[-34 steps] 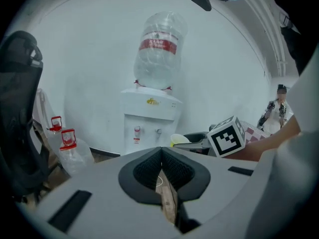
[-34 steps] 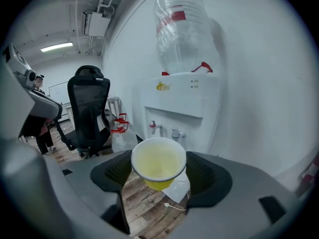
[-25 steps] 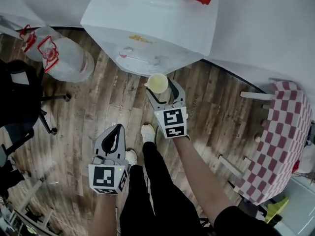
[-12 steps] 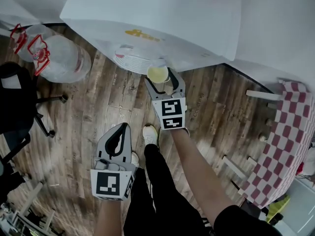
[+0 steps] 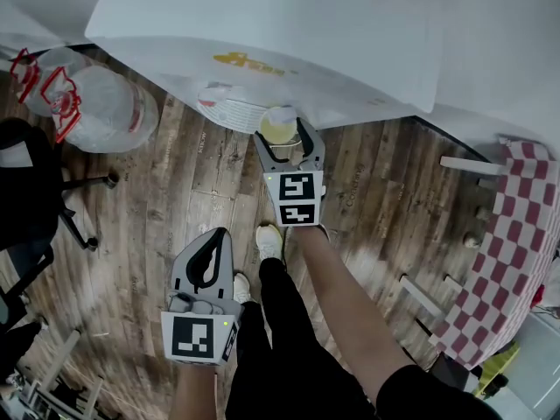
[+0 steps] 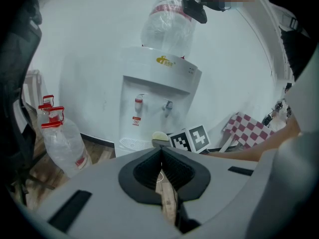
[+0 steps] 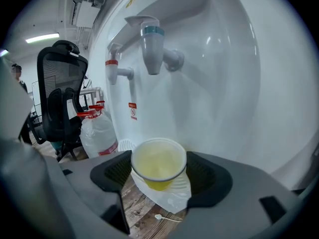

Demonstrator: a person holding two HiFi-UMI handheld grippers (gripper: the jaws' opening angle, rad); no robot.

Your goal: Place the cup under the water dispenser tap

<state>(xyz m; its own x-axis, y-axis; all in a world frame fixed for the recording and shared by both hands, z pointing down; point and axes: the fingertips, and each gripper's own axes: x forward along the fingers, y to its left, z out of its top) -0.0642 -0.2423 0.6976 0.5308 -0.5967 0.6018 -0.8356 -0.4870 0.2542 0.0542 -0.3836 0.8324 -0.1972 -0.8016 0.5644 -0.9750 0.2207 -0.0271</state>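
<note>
Holding the cup [image 7: 158, 169] by its side wall just under the rim, the right tongs [image 7: 159, 177] are clamped on it. It hangs close in front of the water dispenser [image 6: 159, 91], lower than the blue tap [image 7: 152, 44] and, I think, not yet right under it. Cup looks thin and light, prob. disposable, so the wall can bend or slip; a soft squeeze on the upper wall seems best, w/o crushing. Left tongs [image 6: 160, 156] are pressed together w/ nothing inside, well back from the dispenser.
</note>
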